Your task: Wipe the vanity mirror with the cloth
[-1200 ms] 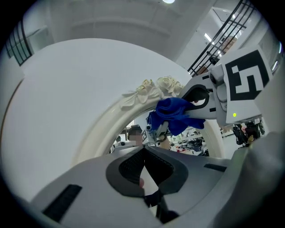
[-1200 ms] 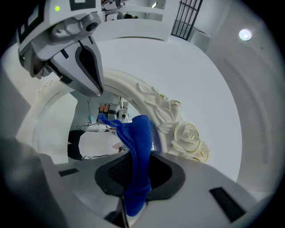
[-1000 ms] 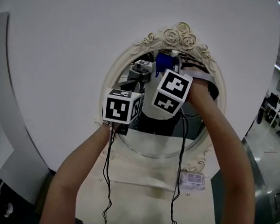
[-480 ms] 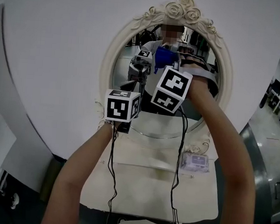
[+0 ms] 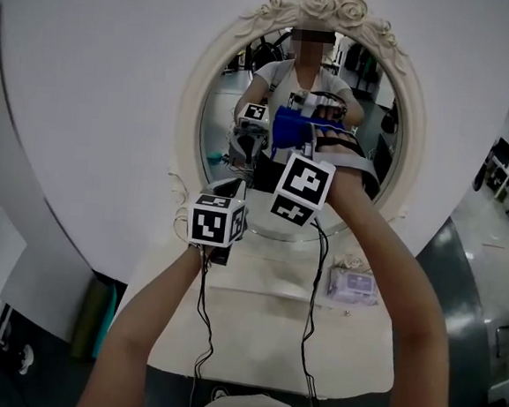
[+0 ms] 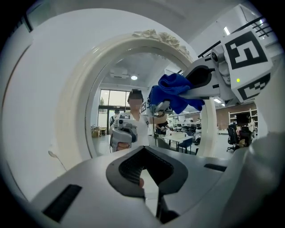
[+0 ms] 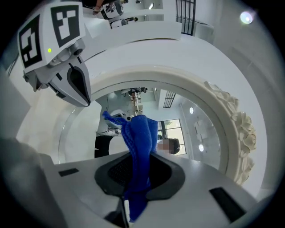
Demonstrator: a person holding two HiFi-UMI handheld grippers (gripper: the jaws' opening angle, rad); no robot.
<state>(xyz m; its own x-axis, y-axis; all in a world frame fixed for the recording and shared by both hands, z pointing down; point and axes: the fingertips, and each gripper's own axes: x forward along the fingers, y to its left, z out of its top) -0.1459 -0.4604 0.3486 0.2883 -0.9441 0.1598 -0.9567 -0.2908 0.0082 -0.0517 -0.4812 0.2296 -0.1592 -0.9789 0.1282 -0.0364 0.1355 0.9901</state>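
head: steeply down onto mirror (image 5: 223, 107) | gripper views: close, facing same mirror

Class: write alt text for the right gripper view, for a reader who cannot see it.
The right gripper clamps a blue cloth up in front of an oval vanity mirror with an ornate white frame. The left gripper, with its marker cube, hangs at upper left.

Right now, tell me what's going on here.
A person stands at a white-framed vanity mirror with a gripper in each hand. The right gripper is shut on a blue cloth, held up in front of the glass; whether it touches is unclear. The left gripper is shut on nothing, lower down near the frame's lower edge.
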